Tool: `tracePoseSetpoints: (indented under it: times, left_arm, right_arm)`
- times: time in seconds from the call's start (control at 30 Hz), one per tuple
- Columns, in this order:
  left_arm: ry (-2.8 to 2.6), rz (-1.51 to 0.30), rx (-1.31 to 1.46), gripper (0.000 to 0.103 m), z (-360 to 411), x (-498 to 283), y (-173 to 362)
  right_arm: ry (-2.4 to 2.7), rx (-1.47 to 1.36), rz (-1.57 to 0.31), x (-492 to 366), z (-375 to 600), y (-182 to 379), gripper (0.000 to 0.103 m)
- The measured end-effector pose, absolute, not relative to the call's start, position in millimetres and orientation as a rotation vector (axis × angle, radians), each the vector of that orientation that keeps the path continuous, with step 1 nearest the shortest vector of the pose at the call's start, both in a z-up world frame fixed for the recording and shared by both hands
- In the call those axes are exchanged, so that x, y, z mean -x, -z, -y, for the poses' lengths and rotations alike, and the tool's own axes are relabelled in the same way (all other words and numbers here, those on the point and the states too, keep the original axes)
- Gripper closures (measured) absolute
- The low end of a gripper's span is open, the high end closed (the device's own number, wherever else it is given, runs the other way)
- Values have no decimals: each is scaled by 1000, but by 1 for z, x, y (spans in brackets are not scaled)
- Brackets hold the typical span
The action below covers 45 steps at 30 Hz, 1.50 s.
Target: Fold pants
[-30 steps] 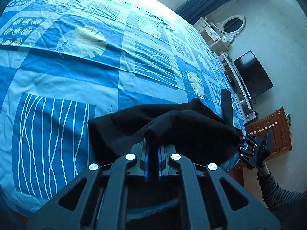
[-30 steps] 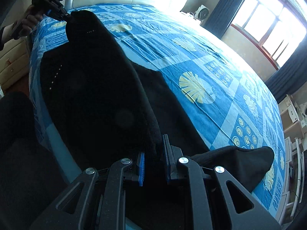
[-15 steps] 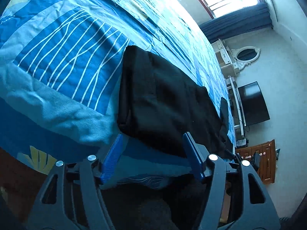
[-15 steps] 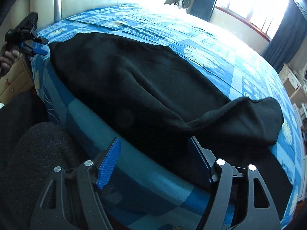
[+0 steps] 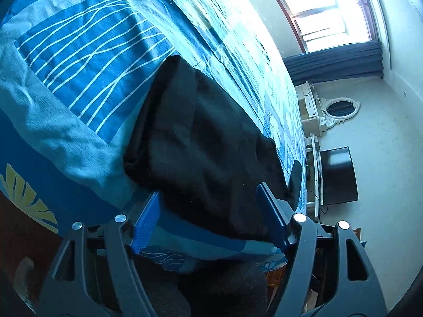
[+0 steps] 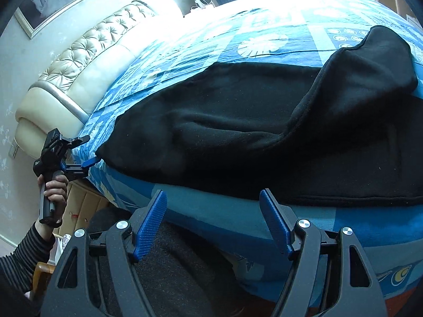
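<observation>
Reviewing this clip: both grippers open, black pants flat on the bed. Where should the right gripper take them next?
Probably the raised flap of the pants, approached from the bed edge: it stands off the sheet, so the right gripper can pinch it.

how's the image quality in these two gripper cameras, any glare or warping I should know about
Left wrist view: the window is blown out, its glare washes the far bedspread, and fisheye bends the walls. Right wrist view: the headboard and far bed glare white, the black pants lose fold detail, and the corners vignette dark.
</observation>
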<state>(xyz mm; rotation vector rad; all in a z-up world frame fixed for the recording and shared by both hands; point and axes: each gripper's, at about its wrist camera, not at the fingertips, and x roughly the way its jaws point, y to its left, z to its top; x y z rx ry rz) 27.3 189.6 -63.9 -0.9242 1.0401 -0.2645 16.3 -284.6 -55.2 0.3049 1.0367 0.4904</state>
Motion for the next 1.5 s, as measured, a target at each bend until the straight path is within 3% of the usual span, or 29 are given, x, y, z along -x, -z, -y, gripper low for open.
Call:
tracePoseSetpoints:
  times: [0.1, 0.17, 0.23, 0.3, 0.33, 0.43, 0.5, 0.53, 0.57, 0.73, 0.9, 0.93, 1.0, 1.07, 1.13, 1.2, 1.27, 1.33, 1.5]
  left_arm:
    - [213, -1056, 908, 33, -183, -31, 68]
    - [169, -1058, 907, 39, -182, -32, 71]
    - [124, -1083, 862, 64, -181, -35, 73]
    - [94, -1106, 823, 78, -178, -38, 75]
    - [77, -1112, 809, 84, -179, -39, 76]
    - [50, -1121, 780, 87, -177, -42, 76]
    - [36, -1120, 758, 89, -177, -44, 74]
    - [28, -1116, 746, 90, -179, -44, 73]
    - [16, -1109, 736, 91, -180, -45, 70]
    - [7, -1108, 738, 92, -190, -44, 73]
    - [36, -1099, 709, 91, -187, -41, 87]
    - [37, -1098, 682, 90, -185, -40, 84]
    - [39, -1095, 632, 86, -180, -36, 75]
    - [25, -1090, 567, 76, -175, -28, 66]
    - [-36, -1073, 474, 36, -168, -17, 55]
    - [-109, -1006, 409, 24, -162, -5, 40]
    - [-158, -942, 364, 19, -155, -1, 25]
    - [-183, -886, 346, 10, -147, -4, 11]
    - [-188, -847, 294, 7, -120, -31, 4]
  right_arm:
    - [-496, -358, -1039, -17, 285, 58, 31]
    - [-487, -422, -1030, -19, 294, 57, 31]
    - [-466, -513, -1022, -24, 302, 58, 31]
    - [-446, -619, -1019, -30, 310, 62, 31]
    - [-443, -667, -1021, -33, 313, 65, 31]
    - [-435, -752, -1041, -42, 311, 75, 31]
    - [-383, -743, -1069, -50, 307, 85, 46]
    - [-374, -743, -1084, -53, 306, 89, 75]
    - [-382, -760, -1091, -54, 303, 91, 92]
    - [-399, -683, -1051, -33, 295, 72, 93]
    - [-405, -678, -1096, -34, 305, 100, 93]
    - [-416, -684, -1099, -35, 306, 98, 91]
    - [-414, -689, -1109, -37, 311, 89, 75]
    - [-371, -651, -1110, -35, 320, 74, 59]
    - [-304, -568, -1071, -32, 334, 51, 54]
    - [-254, -500, -1005, -38, 353, 28, 49]
    - [-181, -454, -932, -54, 377, 8, 42]
    - [-115, -453, -890, -82, 402, -5, 42]
    - [64, -417, -873, -189, 446, -10, 42]
